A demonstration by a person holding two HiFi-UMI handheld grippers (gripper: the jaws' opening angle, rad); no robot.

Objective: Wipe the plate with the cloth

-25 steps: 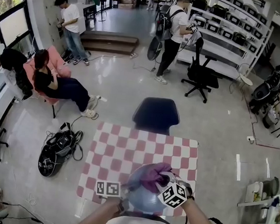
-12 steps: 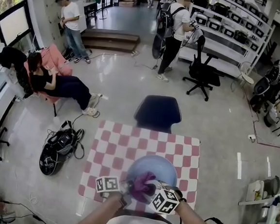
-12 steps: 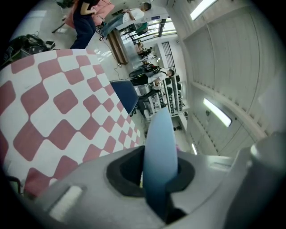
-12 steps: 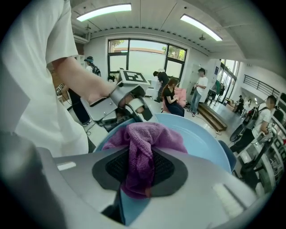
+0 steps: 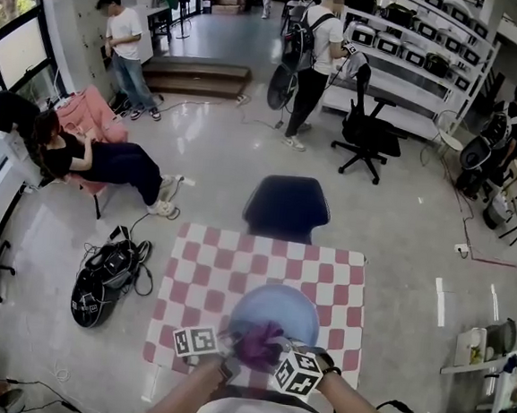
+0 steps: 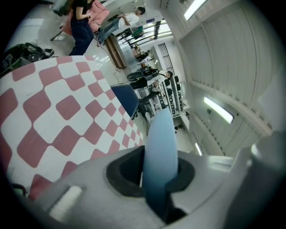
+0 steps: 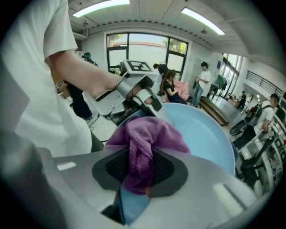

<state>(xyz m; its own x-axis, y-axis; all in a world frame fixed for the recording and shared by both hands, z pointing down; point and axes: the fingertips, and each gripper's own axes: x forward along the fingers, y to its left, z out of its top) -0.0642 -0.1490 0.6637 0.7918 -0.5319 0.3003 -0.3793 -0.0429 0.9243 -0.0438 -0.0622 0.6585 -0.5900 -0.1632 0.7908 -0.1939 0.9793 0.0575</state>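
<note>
1. In the head view the person's forearms and the marker cubes cover most of both tools. The near rim of the plate (image 5: 278,307) is hidden under the cloth (image 5: 260,343), and the jaws cannot be read from there.
2. The left gripper view shows the plate edge-on only, as a thin blue sliver, with its face out of sight.
3. The left gripper (image 6: 158,179) is clamped on the plate's rim, and the blue edge runs up between its two dark pads.
4. The right gripper (image 7: 140,172) pinches the cloth. A bunched fold is squeezed between its pads, and the rest spills onto the plate's inner face close to the near rim.
5. The plate sits over the near part of the table (image 5: 226,270), between the two tools. Whether its underside touches the table cannot be told.
6. The plate is round, shallow, smooth and pale blue.
7. The cloth is purple, crumpled, with a looped towelling weave.
8. The right tool's pads are dark with a fine grid texture.
9. The table is covered in red-and-white checks.
10. A dark blue chair (image 5: 287,208) stands at the table's far side.
</note>
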